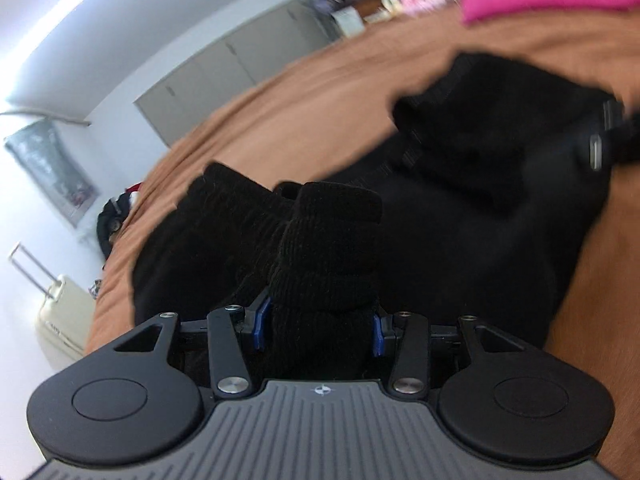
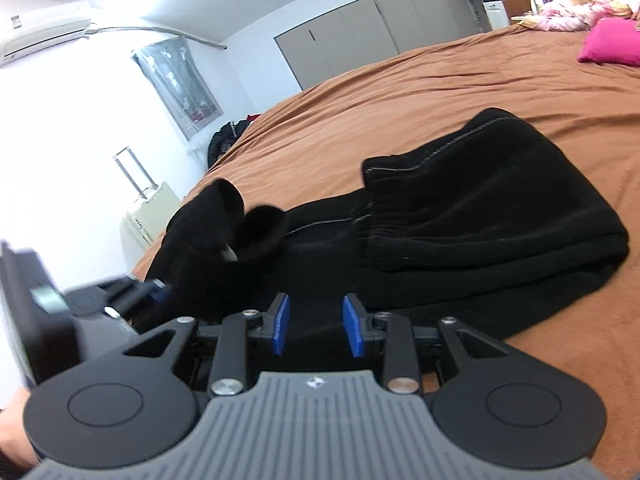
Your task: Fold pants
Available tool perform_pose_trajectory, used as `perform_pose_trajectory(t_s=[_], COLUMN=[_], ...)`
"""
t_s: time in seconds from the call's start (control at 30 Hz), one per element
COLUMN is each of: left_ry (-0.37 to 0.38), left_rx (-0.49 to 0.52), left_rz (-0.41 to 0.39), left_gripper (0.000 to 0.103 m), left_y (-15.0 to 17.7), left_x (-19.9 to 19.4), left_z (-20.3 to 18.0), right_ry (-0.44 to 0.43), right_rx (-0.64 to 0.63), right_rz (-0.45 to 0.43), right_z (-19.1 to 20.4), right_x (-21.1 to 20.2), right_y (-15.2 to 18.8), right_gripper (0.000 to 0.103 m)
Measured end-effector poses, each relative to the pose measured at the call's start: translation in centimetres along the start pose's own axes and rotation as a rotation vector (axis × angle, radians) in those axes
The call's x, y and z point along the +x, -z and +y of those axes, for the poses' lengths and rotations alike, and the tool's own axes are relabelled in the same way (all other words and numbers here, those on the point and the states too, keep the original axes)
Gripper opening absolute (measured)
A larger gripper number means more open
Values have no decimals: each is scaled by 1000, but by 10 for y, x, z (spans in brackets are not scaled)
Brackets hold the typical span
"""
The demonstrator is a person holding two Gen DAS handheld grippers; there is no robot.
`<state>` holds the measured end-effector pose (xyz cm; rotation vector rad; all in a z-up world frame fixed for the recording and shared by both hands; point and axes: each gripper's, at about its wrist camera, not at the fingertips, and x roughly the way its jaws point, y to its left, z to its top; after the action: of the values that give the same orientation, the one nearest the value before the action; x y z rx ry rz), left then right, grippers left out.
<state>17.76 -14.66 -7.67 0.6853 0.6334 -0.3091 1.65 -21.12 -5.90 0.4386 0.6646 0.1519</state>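
Black pants (image 2: 480, 208) lie on a brown bedspread (image 2: 440, 80), with the waistband end (image 2: 400, 200) folded over on top. My left gripper (image 1: 320, 316) is shut on the ribbed leg cuffs (image 1: 332, 240), which stand up between its blue pads. In the right wrist view that gripper (image 2: 156, 292) shows blurred at the left, and the cuffs (image 2: 240, 220) are lifted off the bed. My right gripper (image 2: 316, 326) hovers over the middle of the pants. Its blue pads (image 2: 280, 324) stand apart, with bare inner faces and nothing pinched. It appears blurred at the right edge (image 1: 600, 140) of the left wrist view.
A pink pillow (image 2: 612, 42) lies at the far right of the bed, with crumpled bedding behind it. Off the bed's left edge stand a cream suitcase (image 2: 148, 216) and a dark bag (image 2: 224, 140). Grey wardrobe doors (image 2: 380, 28) line the far wall.
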Motion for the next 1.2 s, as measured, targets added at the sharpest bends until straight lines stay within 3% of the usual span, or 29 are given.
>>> perform_pose_trajectory(t_s=[0.1, 0.17, 0.23, 0.3, 0.4, 0.57, 0.67, 0.93, 1.13, 1.17, 1.2], left_ry=[-47, -46, -3, 92, 172, 317, 402, 454, 470, 463, 459], left_rx=[55, 25, -33, -130, -270, -632, -862, -1142, -1213, -1209, -1208], left_rz=[-21, -25, -35, -38, -63, -43, -28, 76, 120, 134, 146], left_gripper=[52, 60, 80, 82, 87, 88, 89, 89, 89, 89, 89], left_y=[9, 9, 7, 9, 22, 56, 85, 119, 124, 123, 123], left_x=[-5, -11, -22, -37, -62, -71, -61, -23, 2, 5, 8], left_z=[-13, -9, 0, 18, 47, 118, 161, 201, 197, 196, 195], right_ry=[10, 14, 16, 12, -12, -52, -90, -137, -164, -189, -219], right_rx=[-1, -1, -1, -8, -22, -69, -102, -146, 3, 45, 81], right_rz=[6, 13, 20, 17, 14, 39, 74, 191, 297, 322, 350], right_z=[-3, -3, -4, 0, 8, 30, 46, 78, 69, 65, 61], right_x=[2, 8, 16, 18, 20, 34, 49, 108, 152, 158, 163], right_y=[-3, -8, -15, -19, -24, -35, -45, -65, -66, -63, -59], right_gripper=[30, 32, 33, 34, 36, 40, 50, 57, 57, 54, 40])
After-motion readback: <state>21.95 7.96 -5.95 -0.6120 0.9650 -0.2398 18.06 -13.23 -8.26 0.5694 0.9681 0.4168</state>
